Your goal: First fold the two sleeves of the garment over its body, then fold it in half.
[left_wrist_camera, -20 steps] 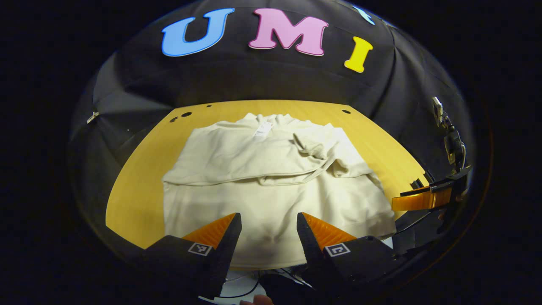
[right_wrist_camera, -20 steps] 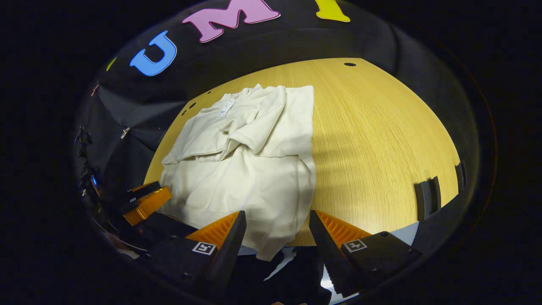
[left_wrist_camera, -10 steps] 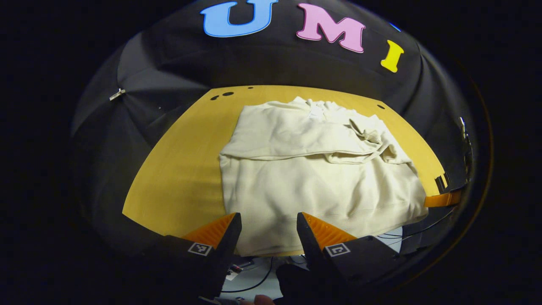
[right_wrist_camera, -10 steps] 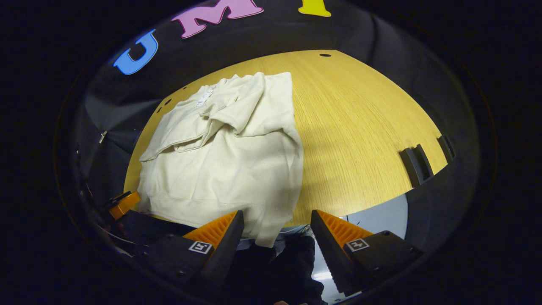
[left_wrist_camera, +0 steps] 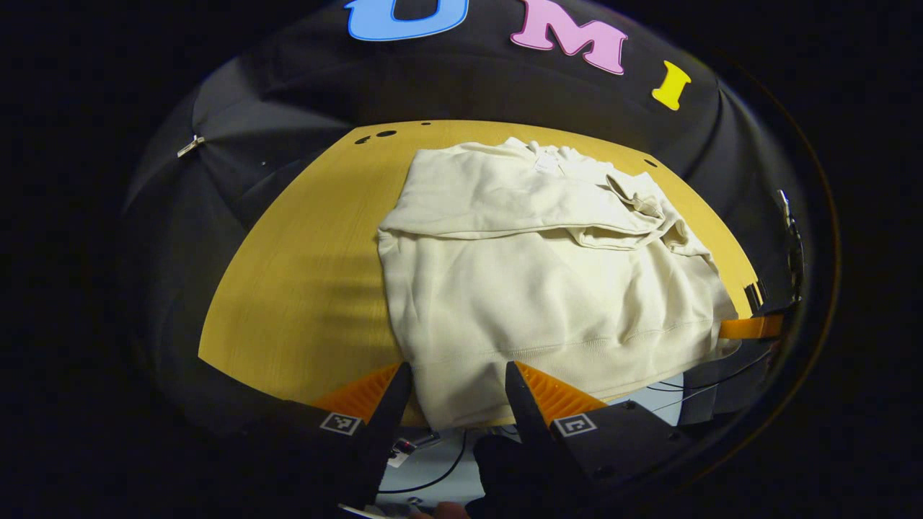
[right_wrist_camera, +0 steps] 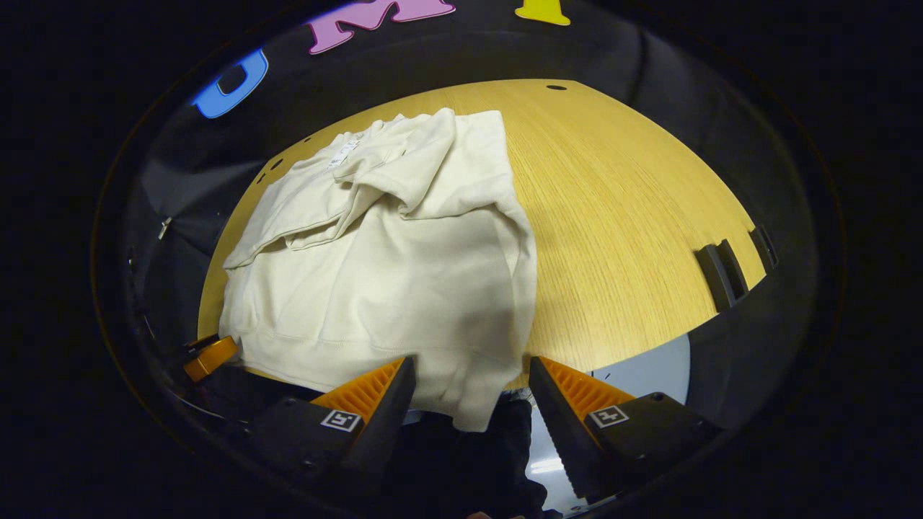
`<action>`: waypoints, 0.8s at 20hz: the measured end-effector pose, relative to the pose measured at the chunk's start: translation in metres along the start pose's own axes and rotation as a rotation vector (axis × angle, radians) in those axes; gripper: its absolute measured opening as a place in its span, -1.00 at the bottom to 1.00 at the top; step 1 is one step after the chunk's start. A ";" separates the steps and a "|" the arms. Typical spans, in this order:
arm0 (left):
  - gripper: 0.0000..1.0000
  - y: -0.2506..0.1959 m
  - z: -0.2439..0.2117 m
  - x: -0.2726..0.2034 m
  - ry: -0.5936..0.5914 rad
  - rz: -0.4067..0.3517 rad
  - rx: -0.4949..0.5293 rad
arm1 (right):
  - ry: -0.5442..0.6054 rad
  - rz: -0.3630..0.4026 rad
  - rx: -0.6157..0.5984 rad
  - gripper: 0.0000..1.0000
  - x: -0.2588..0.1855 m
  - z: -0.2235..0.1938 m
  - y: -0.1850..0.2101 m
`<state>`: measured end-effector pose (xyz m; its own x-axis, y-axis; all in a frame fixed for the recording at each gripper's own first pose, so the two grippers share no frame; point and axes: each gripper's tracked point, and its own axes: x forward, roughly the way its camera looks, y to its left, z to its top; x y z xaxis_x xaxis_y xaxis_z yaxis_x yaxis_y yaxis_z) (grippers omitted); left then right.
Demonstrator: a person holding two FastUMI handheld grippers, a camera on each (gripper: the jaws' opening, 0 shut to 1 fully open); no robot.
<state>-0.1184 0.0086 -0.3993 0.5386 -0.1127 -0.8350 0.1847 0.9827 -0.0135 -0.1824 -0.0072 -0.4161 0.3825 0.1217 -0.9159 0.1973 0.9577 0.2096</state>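
We see a cream garment [left_wrist_camera: 533, 288] of soft, thick knit lying flat on the bench [left_wrist_camera: 303, 288], a pale wood-grain top with a rounded far edge. Both sleeves lie folded across its chest in a rumpled band [left_wrist_camera: 577, 216], while the lower body is smooth down to a ribbed hem [left_wrist_camera: 577, 353] that droops slightly over the near bench edge. A small white label [right_wrist_camera: 345, 151] shows at the neck. In the left gripper view, our left tool [left_wrist_camera: 458, 393] is spread, its ridged wedge-shaped fingers [left_wrist_camera: 548, 393] on either side of the hem's left corner without pinching it. In the right gripper view, our right tool [right_wrist_camera: 472, 393] is likewise spread, the hem's right corner [right_wrist_camera: 472, 404] hanging between its fingers, not gripped. The other tool peeks in at the edge of each view, just beside the hem [left_wrist_camera: 750, 328] [right_wrist_camera: 209, 357]. Two dark slotted brackets [right_wrist_camera: 721, 274] sit at the bench's right edge. Compared with half a second ago, both tools have come closer to the hem, so the garment looms larger, and the corners now sit between the fingers; the cloth itself has not shifted.
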 end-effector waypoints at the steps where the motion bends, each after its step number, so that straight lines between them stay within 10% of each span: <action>1: 0.64 0.001 -0.001 0.003 0.012 0.006 0.002 | 0.003 -0.003 -0.005 0.96 0.004 0.002 0.002; 12: 0.73 -0.002 -0.005 0.015 0.127 0.016 -0.010 | 0.089 -0.069 -0.072 0.84 0.018 0.009 0.007; 15: 0.25 -0.014 0.000 0.018 0.144 -0.039 0.026 | 0.107 -0.013 -0.016 0.36 0.024 0.010 0.022; 16: -0.10 -0.019 0.003 0.021 0.132 -0.052 0.026 | 0.103 0.001 0.005 -0.24 0.024 0.012 0.026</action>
<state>-0.1083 -0.0131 -0.4147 0.4155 -0.1419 -0.8985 0.2316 0.9717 -0.0464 -0.1577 0.0173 -0.4286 0.2877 0.1487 -0.9461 0.2020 0.9562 0.2117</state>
